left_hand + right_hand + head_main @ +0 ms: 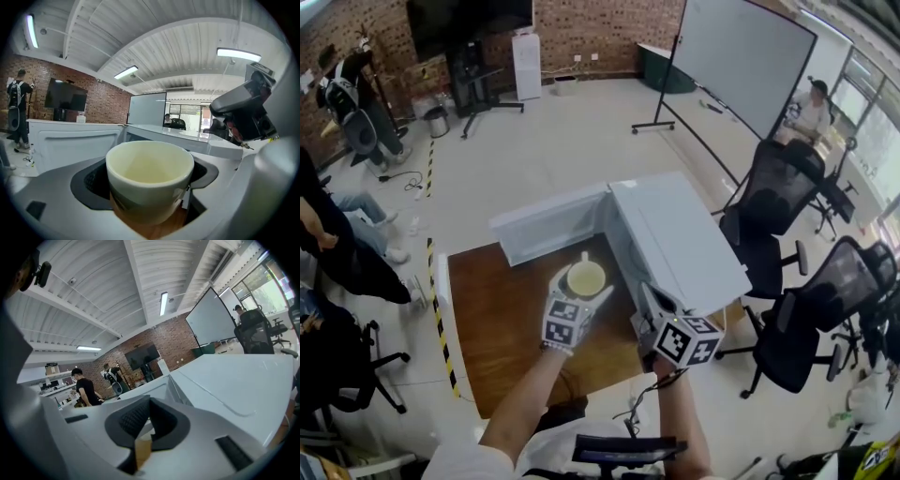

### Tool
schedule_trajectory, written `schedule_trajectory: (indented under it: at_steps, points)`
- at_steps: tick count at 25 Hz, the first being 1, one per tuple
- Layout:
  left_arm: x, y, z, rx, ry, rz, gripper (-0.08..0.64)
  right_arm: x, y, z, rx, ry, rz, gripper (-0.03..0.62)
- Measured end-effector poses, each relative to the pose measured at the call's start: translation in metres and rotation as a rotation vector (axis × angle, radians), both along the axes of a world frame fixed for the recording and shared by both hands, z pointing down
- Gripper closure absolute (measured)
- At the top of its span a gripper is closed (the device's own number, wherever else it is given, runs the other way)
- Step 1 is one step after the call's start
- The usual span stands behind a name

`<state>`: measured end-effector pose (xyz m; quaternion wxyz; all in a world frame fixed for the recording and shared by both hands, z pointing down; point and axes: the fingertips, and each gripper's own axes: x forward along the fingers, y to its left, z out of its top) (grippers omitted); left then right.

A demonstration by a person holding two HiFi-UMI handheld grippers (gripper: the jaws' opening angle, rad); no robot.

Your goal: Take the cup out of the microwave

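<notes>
Over the wooden table (487, 319), left tongs (150, 190) clasp the cup (150, 161) wide; right tongs (149, 420) are closed, empty.

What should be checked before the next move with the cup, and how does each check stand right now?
1. Grip: left gripper shut on cup: ok.
2. Tilt: cup upright: ok.
3. Clearance: cup outside the microwave, in front of its open door: ok.
4. Spare hand: right gripper empty, jaws together: ok.
5. Height: cup lifted off the table: cannot tell.
</notes>
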<state>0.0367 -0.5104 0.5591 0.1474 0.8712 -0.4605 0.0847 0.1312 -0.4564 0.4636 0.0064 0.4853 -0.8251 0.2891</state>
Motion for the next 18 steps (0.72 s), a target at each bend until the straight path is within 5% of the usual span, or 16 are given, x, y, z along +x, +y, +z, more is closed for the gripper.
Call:
schedule_trajectory:
  at_steps: [18]
  points:
    - [-0.032,0.152,-0.06,-0.02,0.038,-0.054,0.106,-0.015,0.074,0.029,-0.024,0.042,-0.078,0.584]
